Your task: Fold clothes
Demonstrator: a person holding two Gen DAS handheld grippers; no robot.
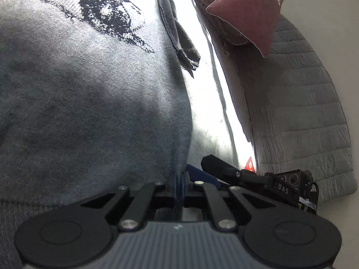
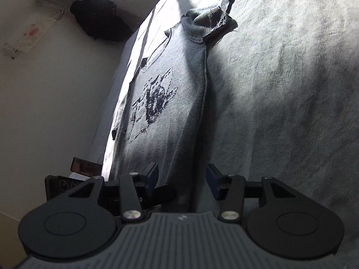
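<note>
A grey sweatshirt (image 1: 89,112) with a dark print lies on the bed and fills the left wrist view. My left gripper (image 1: 178,179) is shut on its near edge, with cloth pinched between the blue pads. My right gripper (image 1: 203,167) shows just to the right of it. In the right wrist view the sweatshirt (image 2: 168,112) stretches away, its sleeve bunched at the far end (image 2: 208,24). My right gripper (image 2: 182,177) stands open, and the garment's near seam edge lies between its pads without being pressed.
A pale sheet (image 2: 280,89) covers the bed. A dusky pink pillow (image 1: 246,15) leans on a grey quilted headboard (image 1: 303,112). Beyond the bed's left edge are the floor, a dark bag (image 2: 101,20) and a phone-like slab (image 2: 85,168).
</note>
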